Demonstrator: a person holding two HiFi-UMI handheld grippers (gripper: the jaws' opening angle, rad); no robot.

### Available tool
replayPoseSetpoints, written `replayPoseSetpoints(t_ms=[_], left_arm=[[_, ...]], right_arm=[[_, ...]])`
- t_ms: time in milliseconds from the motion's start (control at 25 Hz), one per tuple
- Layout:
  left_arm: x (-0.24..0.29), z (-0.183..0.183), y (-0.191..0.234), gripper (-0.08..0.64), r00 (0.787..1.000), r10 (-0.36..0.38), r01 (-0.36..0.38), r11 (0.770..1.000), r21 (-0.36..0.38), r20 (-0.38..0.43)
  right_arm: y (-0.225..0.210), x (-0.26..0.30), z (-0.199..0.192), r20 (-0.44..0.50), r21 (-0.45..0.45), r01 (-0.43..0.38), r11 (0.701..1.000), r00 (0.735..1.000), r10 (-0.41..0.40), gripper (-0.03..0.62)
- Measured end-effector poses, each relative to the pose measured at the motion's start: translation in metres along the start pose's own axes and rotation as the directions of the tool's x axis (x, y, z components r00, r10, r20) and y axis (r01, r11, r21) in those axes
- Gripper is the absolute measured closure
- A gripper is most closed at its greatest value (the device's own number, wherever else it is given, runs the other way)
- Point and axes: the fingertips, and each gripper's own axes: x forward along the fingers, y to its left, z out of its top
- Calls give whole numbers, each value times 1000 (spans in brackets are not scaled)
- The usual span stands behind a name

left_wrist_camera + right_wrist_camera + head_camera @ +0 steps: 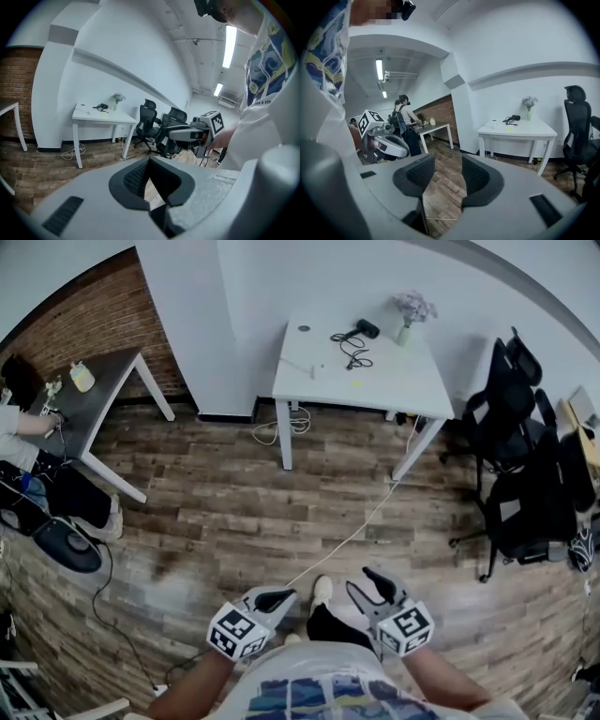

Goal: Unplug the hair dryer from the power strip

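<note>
Cool, even light fills the room, bright enough to read everywhere. It comes from ceiling tubes (229, 44), which glare white in the left gripper view; a ceiling tube (378, 69) also glows in the right gripper view. The white desk (361, 381) and the walls (262, 296) look nearly washed out. The wooden floor (244, 512) reads darker, with only faint, soft shadows under the desk. All three views bend strongly toward the edges and fall to black at the corners. The left tool (150, 165) and the right tool (446, 171) sit close to their lenses as soft, unfocused grey, and the room beyond is sharper.
</note>
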Motion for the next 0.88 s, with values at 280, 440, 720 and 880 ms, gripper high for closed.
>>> replayPoseSetpoints(t_ms=[280, 440, 720, 880], left_arm=[[83, 96, 63, 560, 1000, 16, -15, 998, 56, -21], [122, 129, 96, 559, 999, 34, -33, 996, 80, -22], [154, 164, 151, 560, 999, 38, -38, 998, 43, 2], [174, 174, 193, 560, 1000, 11, -11, 999, 42, -3]], right_arm=[[-99, 52, 44, 36, 3, -37, 999, 999, 37, 416], [-145, 80, 54, 41, -8, -62, 998, 997, 63, 422], [-191, 129, 66, 0, 21, -50, 999, 999, 50, 431], [-208, 162, 75, 15, -7, -36, 999, 999, 36, 442]])
